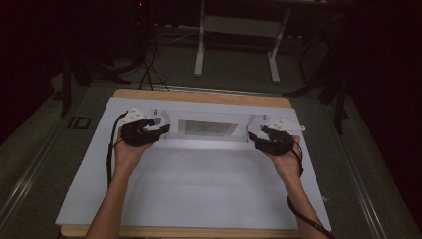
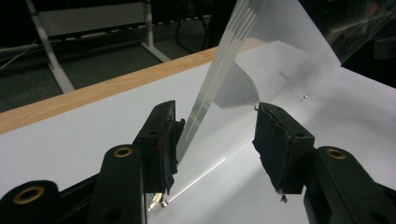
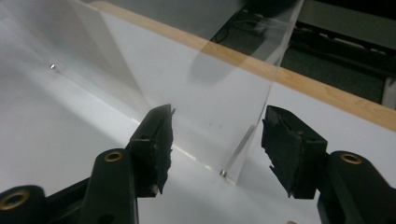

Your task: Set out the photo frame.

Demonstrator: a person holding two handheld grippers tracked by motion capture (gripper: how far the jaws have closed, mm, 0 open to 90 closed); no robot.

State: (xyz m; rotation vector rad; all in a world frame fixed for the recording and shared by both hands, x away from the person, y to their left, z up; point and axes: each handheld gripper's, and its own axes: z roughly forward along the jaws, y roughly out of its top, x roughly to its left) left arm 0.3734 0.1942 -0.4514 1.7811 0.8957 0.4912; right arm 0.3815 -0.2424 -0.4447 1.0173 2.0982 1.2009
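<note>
White-covered desk (image 1: 199, 189) in a dark room, clear acrylic box (image 1: 206, 127) on it, left gripper (image 2: 215, 135) and right gripper (image 3: 217, 140) each with jaws released, straddling a box end wall.

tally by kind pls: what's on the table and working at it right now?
Clear acrylic box: 1
White sheet covering the table: 1
Wooden table: 1
Black two-jaw grippers: 2, left gripper and right gripper, one at each end of the box
Total: 5
</note>
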